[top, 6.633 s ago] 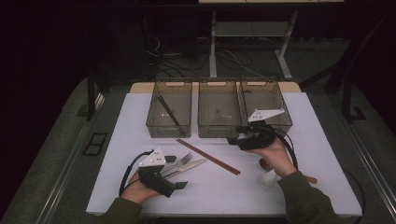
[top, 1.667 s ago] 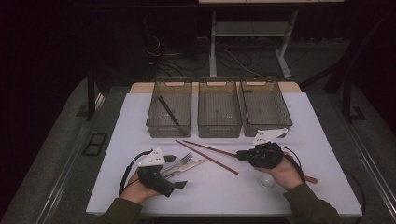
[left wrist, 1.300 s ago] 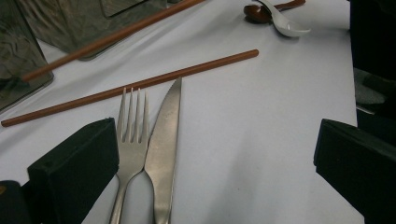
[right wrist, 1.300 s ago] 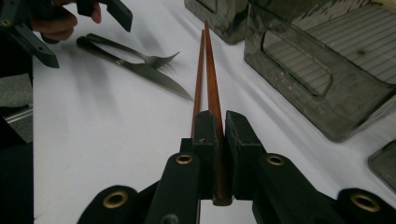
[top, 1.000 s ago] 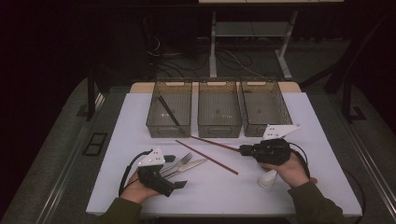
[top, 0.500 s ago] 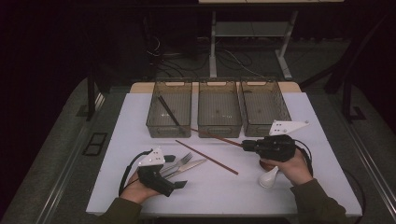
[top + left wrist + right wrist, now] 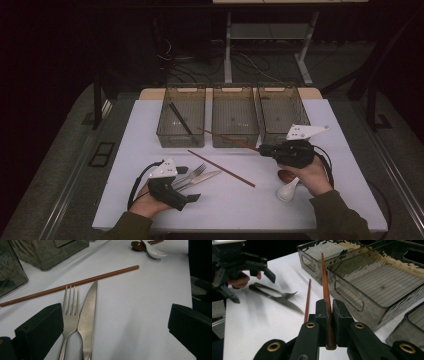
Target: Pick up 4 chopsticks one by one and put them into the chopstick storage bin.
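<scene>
My right gripper [image 7: 264, 149] [image 7: 329, 312] is shut on the near end of a brown chopstick [image 7: 230, 139] [image 7: 325, 285], held off the table. Its tip points left over the front wall of the middle bin [image 7: 235, 143]. A second brown chopstick [image 7: 221, 168] [image 7: 75, 285] [image 7: 307, 300] lies flat on the white table. My left gripper [image 7: 189, 184] [image 7: 115, 332] rests open near the front left. A fork [image 7: 194, 173] [image 7: 71, 312] and a knife [image 7: 202, 179] [image 7: 87, 315] lie side by side between its jaws, untouched.
Three clear bins stand in a row at the back. The left bin [image 7: 165, 135] holds black chopsticks [image 7: 179, 120]; the right bin [image 7: 295, 102] stands behind my right hand. A white spoon [image 7: 289, 190] [image 7: 153, 252] and a brown spoon [image 7: 285, 175] [image 7: 137, 245] lie under that hand.
My right gripper closed on one brown chopstick, lifted it off the table and drew it to the right. The other chopstick stayed put. The left gripper has not moved.
</scene>
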`<move>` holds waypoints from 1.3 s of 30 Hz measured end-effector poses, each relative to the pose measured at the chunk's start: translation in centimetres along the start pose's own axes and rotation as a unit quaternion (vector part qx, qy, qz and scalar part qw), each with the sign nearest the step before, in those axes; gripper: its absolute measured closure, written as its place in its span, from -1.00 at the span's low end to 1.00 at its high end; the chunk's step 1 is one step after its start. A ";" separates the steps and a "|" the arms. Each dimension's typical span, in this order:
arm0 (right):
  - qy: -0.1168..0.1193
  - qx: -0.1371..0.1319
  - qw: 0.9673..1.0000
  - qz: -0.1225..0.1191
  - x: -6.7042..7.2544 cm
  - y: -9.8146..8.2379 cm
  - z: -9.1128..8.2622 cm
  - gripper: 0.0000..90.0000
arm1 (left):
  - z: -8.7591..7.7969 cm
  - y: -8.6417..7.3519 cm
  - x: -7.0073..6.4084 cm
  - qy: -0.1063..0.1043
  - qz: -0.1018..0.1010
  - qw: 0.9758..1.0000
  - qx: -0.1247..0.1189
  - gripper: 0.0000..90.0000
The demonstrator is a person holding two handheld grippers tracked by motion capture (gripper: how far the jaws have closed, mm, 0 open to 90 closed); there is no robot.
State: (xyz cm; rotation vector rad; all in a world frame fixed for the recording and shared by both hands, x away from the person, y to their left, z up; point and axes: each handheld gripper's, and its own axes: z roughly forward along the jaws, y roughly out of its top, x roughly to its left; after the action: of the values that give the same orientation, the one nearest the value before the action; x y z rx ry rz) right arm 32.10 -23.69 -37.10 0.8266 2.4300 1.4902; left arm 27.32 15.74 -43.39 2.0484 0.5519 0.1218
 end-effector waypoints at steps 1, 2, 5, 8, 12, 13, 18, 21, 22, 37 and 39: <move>-0.003 0.000 1.000 0.001 0.0 0.1 0.1 0.86 | 0.0 0.0 0.0 0.000 0.000 1.000 0.000 -1.00; -0.006 0.001 1.000 -0.001 -0.1 0.3 0.3 0.86 | 0.0 0.0 0.0 0.000 -0.001 1.000 0.000 -1.00; -0.011 0.002 1.000 -0.002 -0.3 0.6 0.7 0.85 | 0.0 0.0 0.1 0.000 -0.002 1.000 0.001 -1.00; -0.017 0.000 1.000 0.003 -0.5 0.9 1.3 0.85 | 0.0 0.0 0.0 0.001 -0.003 1.000 0.000 -1.00; -0.026 0.001 1.000 0.002 -0.6 1.3 2.2 0.85 | -0.1 0.0 0.0 0.001 -0.004 1.000 0.000 -1.00; -0.027 0.002 1.000 0.003 -0.6 1.5 2.4 0.85 | -0.1 0.0 0.0 0.001 -0.003 1.000 0.000 -1.00; -0.037 0.000 0.999 0.003 -0.7 2.3 3.5 0.85 | -0.1 0.0 0.0 0.000 -0.003 1.000 0.000 -1.00; -0.043 -0.002 0.999 0.006 -0.8 3.0 4.2 0.85 | -0.1 0.0 -0.1 0.000 -0.004 1.000 0.000 -1.00; -0.044 -0.002 0.999 0.007 -0.8 3.3 4.4 0.85 | 0.0 0.0 -0.1 0.000 -0.007 1.000 -0.004 -1.00; -0.072 0.006 0.997 0.009 -1.0 7.0 7.5 0.85 | -0.2 0.0 -0.1 0.000 -0.007 1.000 -0.007 -1.00; -0.075 0.008 0.997 0.010 -1.1 7.2 8.1 0.85 | -0.2 0.0 -0.1 0.000 -0.007 1.000 -0.006 -1.00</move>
State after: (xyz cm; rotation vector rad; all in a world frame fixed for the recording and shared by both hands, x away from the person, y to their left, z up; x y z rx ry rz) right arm 39.06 -15.56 -34.91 0.9334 2.3344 1.3653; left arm 27.17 15.85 -43.26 2.0324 0.5633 0.1165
